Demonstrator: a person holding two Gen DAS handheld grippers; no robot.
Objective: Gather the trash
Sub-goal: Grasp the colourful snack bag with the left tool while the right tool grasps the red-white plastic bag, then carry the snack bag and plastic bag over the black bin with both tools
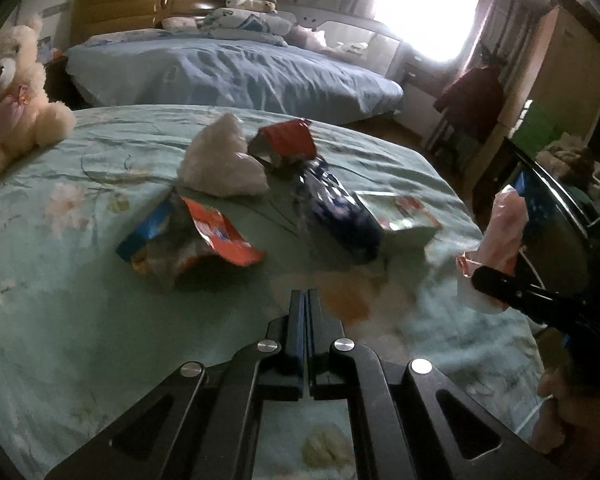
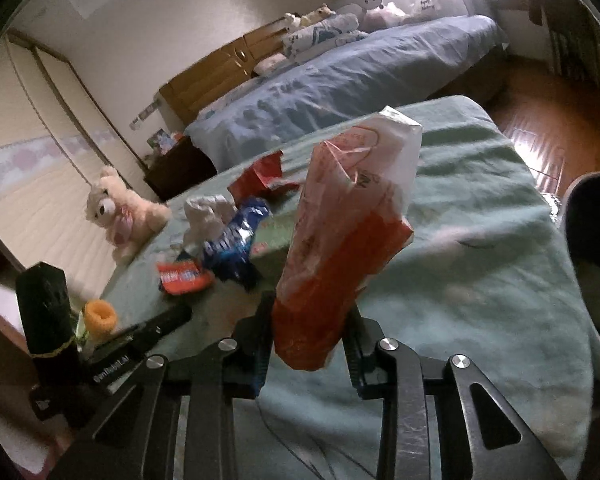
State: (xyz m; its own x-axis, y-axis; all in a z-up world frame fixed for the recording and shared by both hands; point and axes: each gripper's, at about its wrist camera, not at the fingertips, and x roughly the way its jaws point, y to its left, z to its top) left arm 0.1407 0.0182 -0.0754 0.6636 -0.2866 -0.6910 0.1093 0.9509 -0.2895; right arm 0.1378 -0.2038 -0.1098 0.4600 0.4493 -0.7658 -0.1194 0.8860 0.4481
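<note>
Trash lies on a green floral bedspread (image 1: pixel 80 300): a crumpled white tissue (image 1: pixel 224 162), a red wrapper (image 1: pixel 290 144), a blue snack bag (image 1: pixel 336 210), an orange-blue wrapper (image 1: pixel 196 236) and a flat packet (image 1: pixel 400 214). My left gripper (image 1: pixel 306 294) is shut and empty, just short of the pile. My right gripper (image 2: pixel 310 316) is shut on an orange-and-white plastic bag (image 2: pixel 340 240) and holds it upright above the bedspread (image 2: pixel 480 260). That bag also shows at the right of the left wrist view (image 1: pixel 500 236). The pile shows behind it in the right wrist view (image 2: pixel 228 240).
A cream teddy bear (image 1: pixel 12 92) sits at the bed's left edge. A second bed with blue cover (image 1: pixel 228 72) stands beyond. A dark bin (image 1: pixel 556 224) is at the right; its rim (image 2: pixel 580 240) shows in the right wrist view. Wooden floor (image 2: pixel 540 120) lies past the bed.
</note>
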